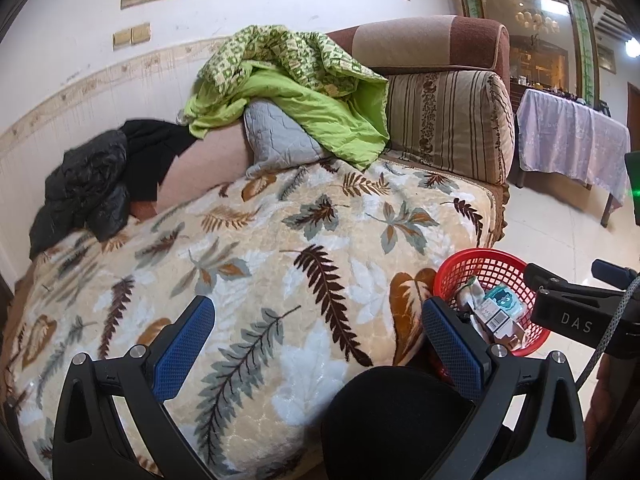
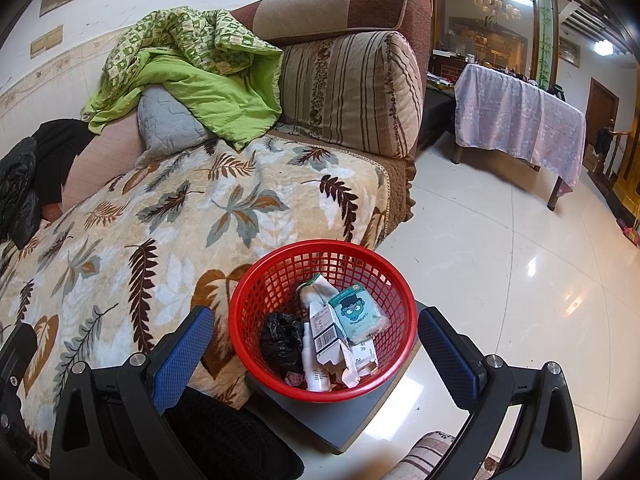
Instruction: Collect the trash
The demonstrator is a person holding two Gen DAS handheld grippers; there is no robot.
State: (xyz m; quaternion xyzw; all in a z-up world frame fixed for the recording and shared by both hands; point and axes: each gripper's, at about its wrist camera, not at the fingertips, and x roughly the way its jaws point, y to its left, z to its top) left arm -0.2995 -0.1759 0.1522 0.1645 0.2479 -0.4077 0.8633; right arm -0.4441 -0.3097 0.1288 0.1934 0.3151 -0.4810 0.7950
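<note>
A red mesh basket [image 2: 276,280] stands on a small grey stand [image 2: 340,420] beside the sofa. It holds a crumpled black bag [image 2: 282,340], a white tube [image 2: 314,372], a barcoded carton [image 2: 326,330] and a teal tissue pack [image 2: 356,314]. My right gripper [image 2: 316,344] hangs open just above and in front of the basket, with nothing between its blue pads. My left gripper [image 1: 316,340] stands open over the leaf-patterned blanket [image 1: 240,260]. The basket [image 1: 486,268] shows to its right, with the other gripper's black body [image 1: 568,308] beside it.
On the sofa lie a green quilt [image 2: 200,80], a grey cushion [image 2: 168,124], a striped bolster [image 2: 352,92] and black clothing [image 1: 100,176]. A dark knee [image 1: 396,420] fills the foreground. A cloth-draped table [image 2: 520,120] stands across the glossy tiled floor [image 2: 520,280].
</note>
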